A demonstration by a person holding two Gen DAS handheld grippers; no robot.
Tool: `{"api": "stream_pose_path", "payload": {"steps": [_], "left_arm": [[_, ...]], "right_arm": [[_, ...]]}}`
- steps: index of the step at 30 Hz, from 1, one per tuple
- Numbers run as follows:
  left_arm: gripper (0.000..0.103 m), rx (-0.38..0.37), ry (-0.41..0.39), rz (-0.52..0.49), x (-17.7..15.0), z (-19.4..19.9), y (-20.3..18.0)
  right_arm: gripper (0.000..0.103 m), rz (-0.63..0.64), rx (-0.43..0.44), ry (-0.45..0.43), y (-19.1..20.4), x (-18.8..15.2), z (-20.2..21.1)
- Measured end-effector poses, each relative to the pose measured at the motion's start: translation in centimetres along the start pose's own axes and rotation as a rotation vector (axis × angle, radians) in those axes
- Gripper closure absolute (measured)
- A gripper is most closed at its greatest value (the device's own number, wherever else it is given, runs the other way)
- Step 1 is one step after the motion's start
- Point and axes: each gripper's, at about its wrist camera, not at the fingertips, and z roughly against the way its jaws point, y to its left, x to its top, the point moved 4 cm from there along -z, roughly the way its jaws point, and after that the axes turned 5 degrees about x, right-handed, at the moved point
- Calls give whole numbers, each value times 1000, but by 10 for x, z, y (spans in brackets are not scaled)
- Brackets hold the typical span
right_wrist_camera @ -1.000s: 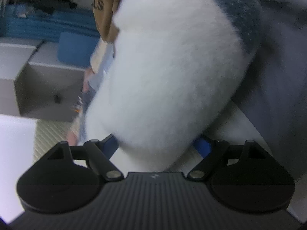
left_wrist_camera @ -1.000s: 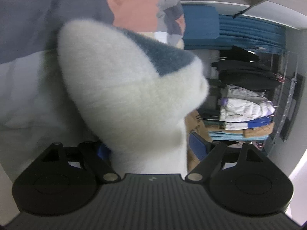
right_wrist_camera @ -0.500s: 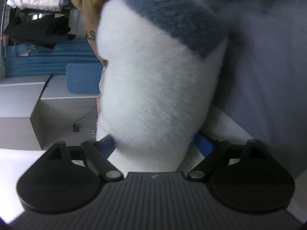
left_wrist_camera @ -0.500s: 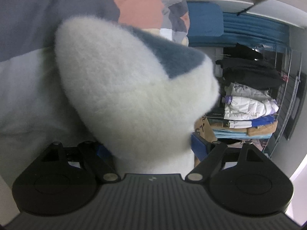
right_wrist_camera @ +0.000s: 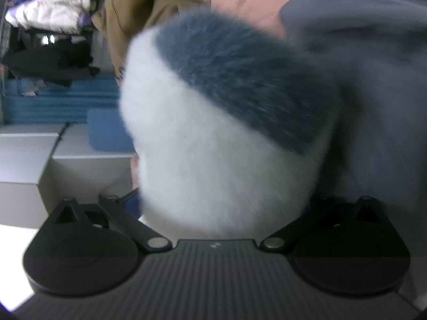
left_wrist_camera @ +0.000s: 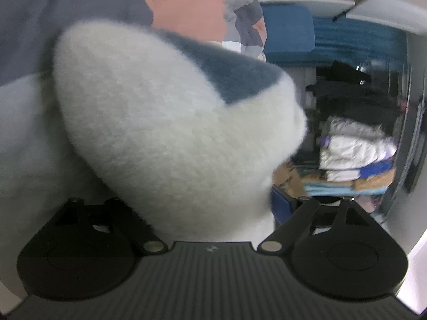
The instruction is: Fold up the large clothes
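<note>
A thick fluffy white garment with a blue-grey band bulges up between the jaws of my left gripper. It hides the fingertips except one blue pad. The left jaws are closing and press on the bunch. In the right wrist view the same fluffy garment fills the space between the jaws of my right gripper. Those jaws are opening and stand spread wide. A blue pad shows just beside the fluff.
Grey cloth and a pink garment lie behind the bunch. The grey cloth also fills the right of the right wrist view, with a brown garment behind. Shelves of folded clothes, blue mats and grey boxes stand beyond.
The right gripper's jaws have spread wider around the fluffy garment and the right wrist has rolled, bringing the blue-grey band across the top. The left gripper keeps its hold, hardly moved.
</note>
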Motion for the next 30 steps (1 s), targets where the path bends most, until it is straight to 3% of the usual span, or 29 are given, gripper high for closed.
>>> {"api": "stream_pose_path", "payload": {"steps": [3, 9, 13, 24, 30], "left_arm": [[29, 10, -19, -38, 0, 3, -3], [50, 27, -53, -143, -1, 12, -14], [54, 4, -58, -148, -2, 21, -15], [54, -74, 7, -145, -28, 65, -26], [54, -122, 32, -247, -64, 94, -74]], "right_arm": [[0, 20, 1, 16, 1, 4, -5], [28, 172, -7, 5, 12, -2, 9], [42, 250, 15, 18, 25, -3, 18], [44, 464, 98, -25, 68, -11, 78], [44, 490, 167, -20, 96, 13, 116]]}}
